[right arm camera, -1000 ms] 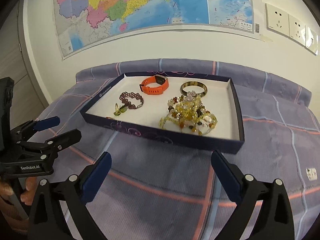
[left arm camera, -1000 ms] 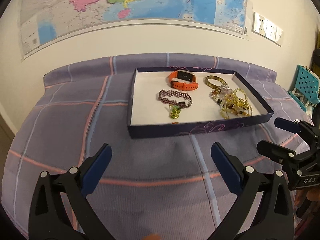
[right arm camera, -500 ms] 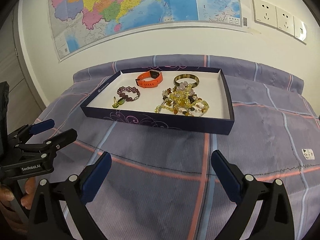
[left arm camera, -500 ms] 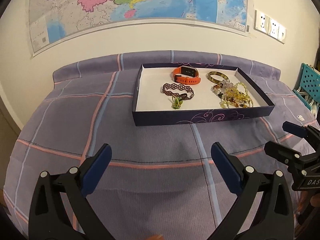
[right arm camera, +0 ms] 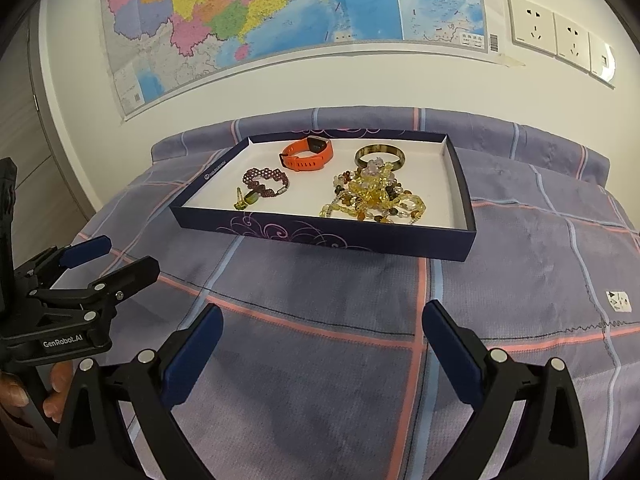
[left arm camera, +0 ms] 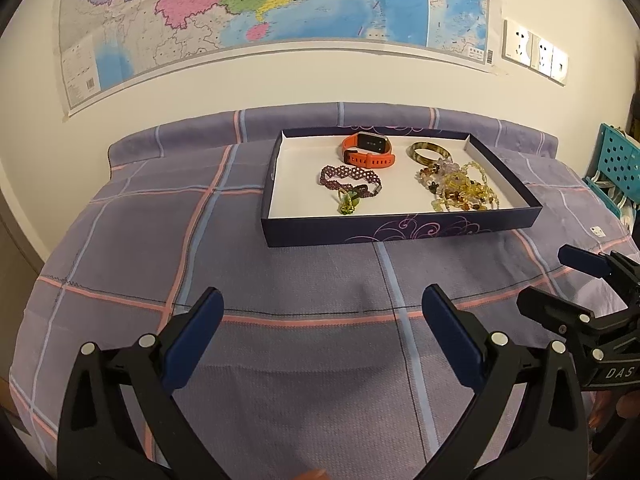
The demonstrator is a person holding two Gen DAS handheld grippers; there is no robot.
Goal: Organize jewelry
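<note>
Four pieces and a tangle lie in the box (left arm camera: 400, 228), which sits on the bed (left arm camera: 280, 280) in the upper middle of both views. An orange watch (left arm camera: 368, 151) is at the back, a bangle (left arm camera: 430, 152) to its right, a purple bracelet (left arm camera: 350, 178) in front of the watch with a green charm (left arm camera: 348, 202) at its near end, and a heap of amber beads (left arm camera: 460, 192) at the right, touching the bangle. Whether this is the sorted state or the unsorted one the views do not settle: the left three lie apart in some order, the beads are piled.

The left gripper (left arm camera: 322, 340) fills the lower middle of its own view, jaws wide apart and holding nothing; the right gripper (right arm camera: 320, 340) stands the same in its view, likewise bare. Both are well short of the box, over bare bedspread.

If the beads are to be handled, I judge that nipping a single strand at the heap's edge would serve best, since the strands likely snag one another and the bangle.
</note>
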